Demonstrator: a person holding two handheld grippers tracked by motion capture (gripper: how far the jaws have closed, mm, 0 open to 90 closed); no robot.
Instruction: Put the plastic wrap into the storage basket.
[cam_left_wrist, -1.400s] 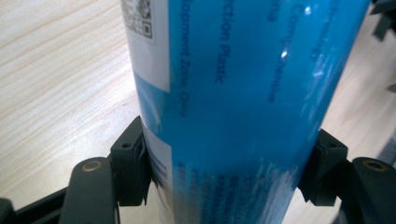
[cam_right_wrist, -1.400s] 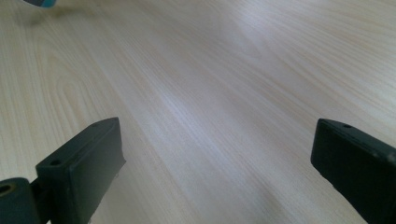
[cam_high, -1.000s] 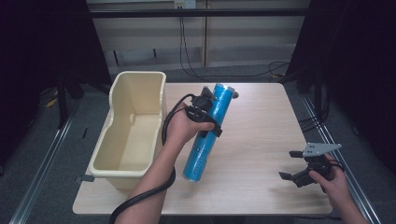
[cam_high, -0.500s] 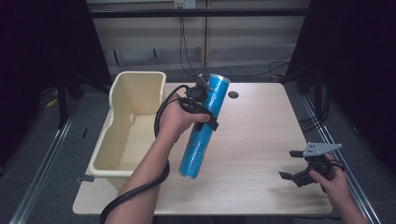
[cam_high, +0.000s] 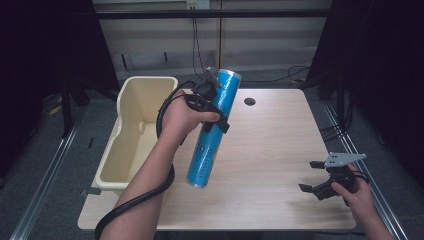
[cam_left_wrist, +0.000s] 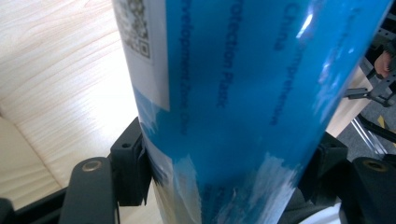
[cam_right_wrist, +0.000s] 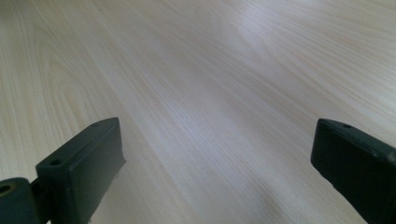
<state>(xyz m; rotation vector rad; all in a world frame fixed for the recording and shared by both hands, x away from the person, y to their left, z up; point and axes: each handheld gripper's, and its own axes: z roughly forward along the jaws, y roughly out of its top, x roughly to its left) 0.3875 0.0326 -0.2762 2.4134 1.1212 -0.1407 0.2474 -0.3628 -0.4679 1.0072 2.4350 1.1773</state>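
A long blue cylinder (cam_high: 212, 131) with printed text and a white label hangs tilted above the wooden table (cam_high: 270, 135), its top end higher and farther back. My left gripper (cam_high: 212, 111) is shut on its upper half; in the left gripper view the blue cylinder (cam_left_wrist: 243, 93) sits pressed between both black jaws. My right gripper (cam_high: 312, 176) rests near the table's front right corner, open, with bare wood between its jaws (cam_right_wrist: 215, 140).
A cream plastic bin (cam_high: 135, 130) stands against the table's left side, its inside bare. A dark round hole (cam_high: 249, 101) sits in the tabletop near the back edge. Cables hang behind the table.
The left gripper has lifted the blue cylinder off the table and swung it toward the bin side. The right gripper has stayed put.
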